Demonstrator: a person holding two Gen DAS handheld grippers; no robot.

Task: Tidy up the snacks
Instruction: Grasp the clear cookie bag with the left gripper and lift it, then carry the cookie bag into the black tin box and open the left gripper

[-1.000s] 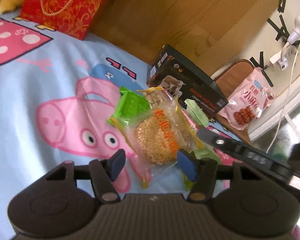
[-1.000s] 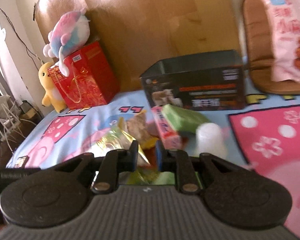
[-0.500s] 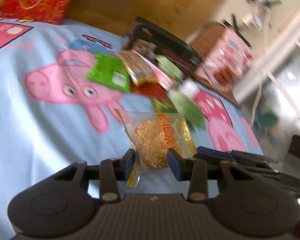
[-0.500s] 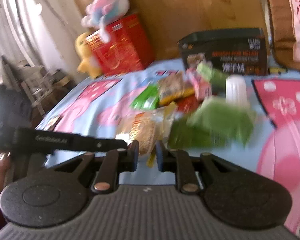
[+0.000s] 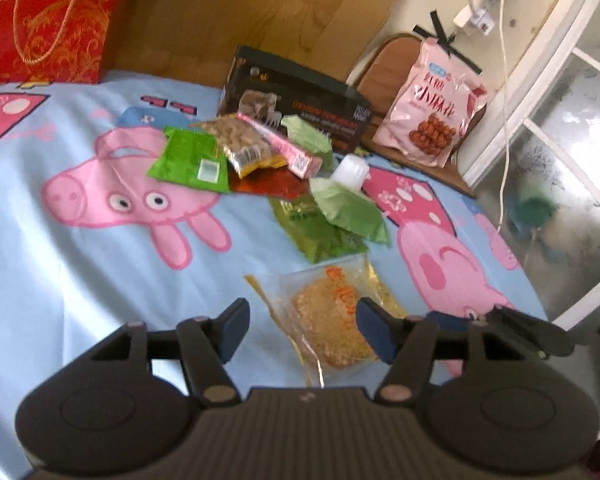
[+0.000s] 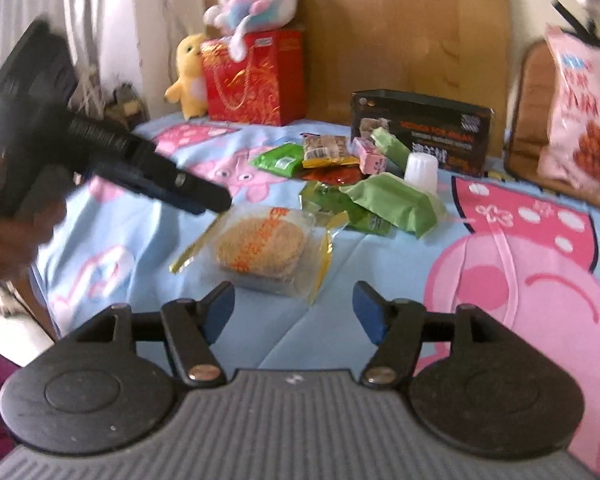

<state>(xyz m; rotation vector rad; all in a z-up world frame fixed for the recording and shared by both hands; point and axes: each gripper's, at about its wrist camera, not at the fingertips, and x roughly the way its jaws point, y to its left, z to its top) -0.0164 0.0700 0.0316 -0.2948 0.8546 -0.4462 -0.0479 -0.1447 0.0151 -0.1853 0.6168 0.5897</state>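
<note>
A clear packet with a round golden rice cake (image 5: 332, 320) lies flat on the cartoon-pig bedsheet (image 5: 80, 264), apart from the snack pile. My left gripper (image 5: 304, 330) straddles its near end; the jaws are opening and the pads do not press it. In the right wrist view the same packet (image 6: 260, 248) lies just ahead of my right gripper (image 6: 294, 314), whose jaws are opening wide with nothing between them. The left gripper's fingertips (image 6: 204, 198) hover by the packet's far left corner. Behind it lies the pile: green packets (image 5: 192, 160), a nut bag (image 5: 240, 146), a pink box (image 5: 284, 148).
A black carton (image 5: 296, 100) stands behind the pile, with a white cup (image 5: 352, 170) and green pouches (image 5: 348, 208) before it. A pink bag (image 5: 432, 120) leans on a brown cushion at right. A red gift bag (image 5: 48, 20) stands far left. The bed's edge drops off at right.
The rice cake packet came out of the pile toward the near side, gripped by both grippers, and now rests on the sheet. Both pairs of jaws have spread off it.
</note>
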